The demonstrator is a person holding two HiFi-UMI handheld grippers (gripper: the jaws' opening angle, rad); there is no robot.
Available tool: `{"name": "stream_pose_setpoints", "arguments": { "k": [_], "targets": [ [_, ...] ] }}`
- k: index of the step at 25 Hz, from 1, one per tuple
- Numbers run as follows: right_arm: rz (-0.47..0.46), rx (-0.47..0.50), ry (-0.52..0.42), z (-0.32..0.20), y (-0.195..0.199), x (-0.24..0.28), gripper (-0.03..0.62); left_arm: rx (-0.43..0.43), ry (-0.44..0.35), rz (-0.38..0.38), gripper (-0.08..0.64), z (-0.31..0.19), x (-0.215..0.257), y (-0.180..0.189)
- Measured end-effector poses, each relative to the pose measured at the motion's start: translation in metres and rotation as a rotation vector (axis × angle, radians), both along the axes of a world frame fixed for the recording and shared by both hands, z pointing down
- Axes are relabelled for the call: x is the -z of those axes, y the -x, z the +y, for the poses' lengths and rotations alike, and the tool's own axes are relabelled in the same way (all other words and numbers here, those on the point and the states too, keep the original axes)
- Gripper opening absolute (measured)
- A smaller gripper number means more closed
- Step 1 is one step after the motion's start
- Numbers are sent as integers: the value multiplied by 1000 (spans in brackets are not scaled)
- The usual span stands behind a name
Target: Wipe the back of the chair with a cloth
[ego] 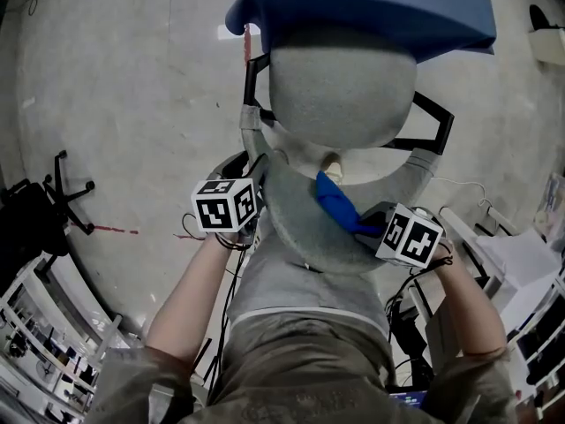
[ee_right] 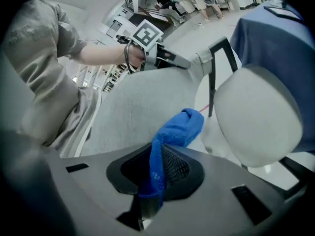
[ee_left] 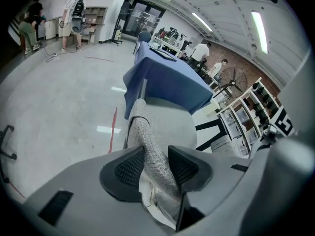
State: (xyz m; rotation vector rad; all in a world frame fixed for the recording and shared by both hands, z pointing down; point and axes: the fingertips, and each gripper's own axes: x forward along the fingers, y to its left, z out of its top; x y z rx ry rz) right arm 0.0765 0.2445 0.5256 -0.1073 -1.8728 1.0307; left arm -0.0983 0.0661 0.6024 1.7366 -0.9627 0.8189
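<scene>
The chair (ego: 342, 87) has a round grey woven seat, and its curved fabric back (ego: 296, 237) is on the side towards the person. The blue, nappy cloth (ego: 337, 203) is bunched into a roll and lies against the back. Its long axis runs from the right gripper (ee_right: 158, 167) towards the seat. That gripper pinches the cloth's tail. The left gripper (ee_left: 156, 163) clamps the back's left edge.

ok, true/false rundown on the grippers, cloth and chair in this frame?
1. The right gripper holds a blue cloth. True.
2. The left gripper is empty. False: its jaws clamp the edge of the chair back.
3. A blue-covered table stands beyond the chair. True.
4. The blue cloth lies on that table. False: it is between the right gripper's jaws, at the chair back.
</scene>
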Motion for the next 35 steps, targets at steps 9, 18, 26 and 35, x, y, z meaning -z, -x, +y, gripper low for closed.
{"name": "stream_pose_setpoints", "arguments": {
  "k": [9, 18, 26, 35],
  "targets": [
    [447, -36, -157, -22, -128, -42, 69, -18, -1, -17, 175, 0, 1, 0],
    [115, 15, -87, 0, -18, -9, 69, -15, -2, -25, 175, 0, 0, 0],
    [-168, 22, -215, -34, 103, 47, 69, -28, -8, -25, 176, 0, -1, -2],
    [-278, -83, -184, -46, 120, 69, 69, -37, -28, -17, 178, -2, -1, -2]
  ]
}}
